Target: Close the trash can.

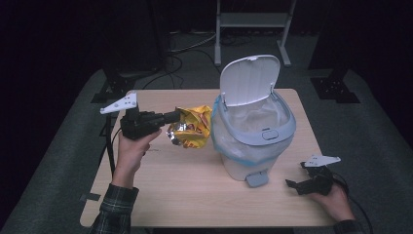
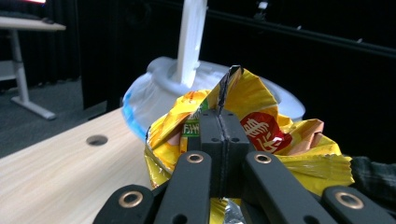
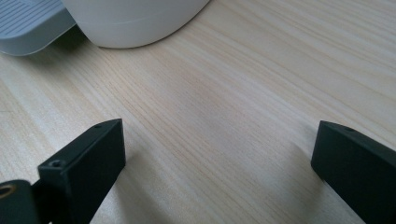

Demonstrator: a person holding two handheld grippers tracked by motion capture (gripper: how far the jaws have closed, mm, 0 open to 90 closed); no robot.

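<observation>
A crumpled yellow snack bag (image 1: 192, 126) hangs above the table just left of the white pedal bin (image 1: 253, 122), whose lid stands up. My left gripper (image 1: 176, 117) is shut on the bag's edge. In the left gripper view the two jaws press together on the yellow foil bag (image 2: 261, 126), with the bin (image 2: 163, 88) behind it. My right gripper (image 1: 294, 178) rests low on the table at the right, near the bin's grey pedal (image 1: 256, 179), jaws wide apart with nothing between them (image 3: 217, 154). The bin's white base (image 3: 135, 23) and pedal (image 3: 28, 28) lie ahead of it.
The bin holds a clear liner with a blue rim. A round cable hole (image 2: 97, 139) is in the wooden table (image 1: 195, 195). Black cables trail off both grippers. The floor around is dark, with stands and a desk frame (image 1: 253, 24) behind.
</observation>
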